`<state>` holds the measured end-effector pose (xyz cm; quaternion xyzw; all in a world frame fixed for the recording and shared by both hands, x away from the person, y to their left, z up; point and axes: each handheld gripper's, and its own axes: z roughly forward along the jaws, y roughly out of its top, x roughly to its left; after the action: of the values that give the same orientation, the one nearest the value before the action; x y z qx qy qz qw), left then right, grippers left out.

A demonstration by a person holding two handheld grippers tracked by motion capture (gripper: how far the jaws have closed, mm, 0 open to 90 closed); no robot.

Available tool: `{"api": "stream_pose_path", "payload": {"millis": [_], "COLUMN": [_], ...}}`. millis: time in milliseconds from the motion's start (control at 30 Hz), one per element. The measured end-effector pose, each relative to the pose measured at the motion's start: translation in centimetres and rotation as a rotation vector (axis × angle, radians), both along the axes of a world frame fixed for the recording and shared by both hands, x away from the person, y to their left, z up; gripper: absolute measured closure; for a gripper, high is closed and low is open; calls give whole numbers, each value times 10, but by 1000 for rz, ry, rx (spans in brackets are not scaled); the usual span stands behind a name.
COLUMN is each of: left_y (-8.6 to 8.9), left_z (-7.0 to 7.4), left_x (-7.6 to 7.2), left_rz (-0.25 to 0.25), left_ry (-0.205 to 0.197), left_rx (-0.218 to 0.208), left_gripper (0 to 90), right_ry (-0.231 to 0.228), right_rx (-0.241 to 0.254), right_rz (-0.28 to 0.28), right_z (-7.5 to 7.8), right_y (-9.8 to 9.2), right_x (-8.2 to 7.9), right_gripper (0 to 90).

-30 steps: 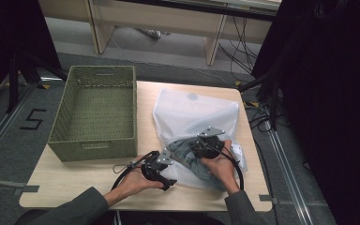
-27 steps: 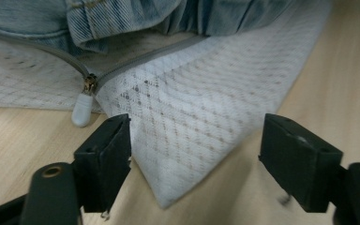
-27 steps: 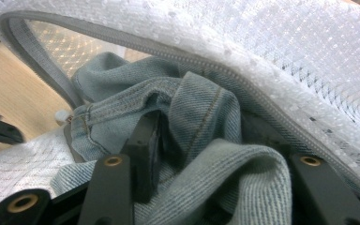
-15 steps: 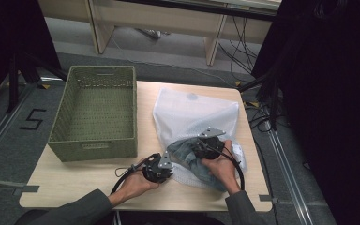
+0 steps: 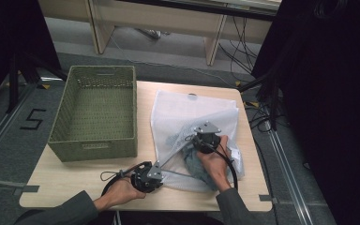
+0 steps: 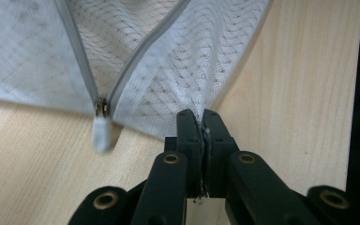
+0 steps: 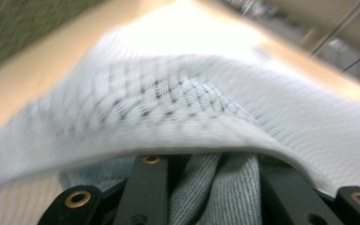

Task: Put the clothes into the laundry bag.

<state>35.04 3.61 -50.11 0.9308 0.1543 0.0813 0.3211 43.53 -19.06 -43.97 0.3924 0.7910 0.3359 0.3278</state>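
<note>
We've got the white mesh bag (image 5: 187,117) lying on the table (image 5: 65,180) right of the green basket (image 5: 96,112), long axis running away from us. Our left gripper (image 6: 200,123) is pinched tight on its near corner beside the zipper pull (image 6: 101,131). Our right gripper (image 5: 198,142), jaws just closing, straddles grey cloth (image 7: 215,187) under the mesh.

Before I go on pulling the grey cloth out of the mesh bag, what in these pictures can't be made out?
- Right hand-held gripper tips: right gripper view, covered by the mesh bag; whether the pads press the grey cloth is unclear.
- Grey cloth: what garment it is; high view, veiled by mesh and the right hand.
- Zipper pull: left gripper view, blurred.
- Left hand-held gripper: shut on the bag's edge; how much mesh it holds is hidden.
</note>
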Motion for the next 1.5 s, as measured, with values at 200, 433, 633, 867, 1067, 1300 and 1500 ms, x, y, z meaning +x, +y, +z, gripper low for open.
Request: {"api": "stream_pose_path", "payload": {"millis": [200, 433, 633, 867, 1067, 1300, 1500], "left_y": [0, 1, 0, -1, -2, -2, -2], "left_z": [0, 1, 1, 1, 2, 1, 1], "left_x": [4, 7, 6, 6, 5, 3, 4], "left_rz": [10, -10, -4, -11, -27, -5, -6], "left_ry": [33, 50, 67, 56, 38, 28, 56], "left_rx": [-20, -5, -8, 0, 12, 5, -6], "left_gripper": [854, 838, 828, 837, 859, 862, 860], "right_ry": [151, 196, 253, 356, 261, 102, 159], "right_rx": [45, 103, 126, -46, -176, -108, 39], "right_rz": [61, 127, 147, 172, 163, 35, -7], "right_z": [-17, 14, 28, -28, -35, -26, -30], "right_y": [14, 4, -13, 18, 37, 21, 14], "right_x": [9, -16, -51, -53, -39, 2, 14], "right_gripper": [546, 418, 391, 399, 631, 671, 544]}}
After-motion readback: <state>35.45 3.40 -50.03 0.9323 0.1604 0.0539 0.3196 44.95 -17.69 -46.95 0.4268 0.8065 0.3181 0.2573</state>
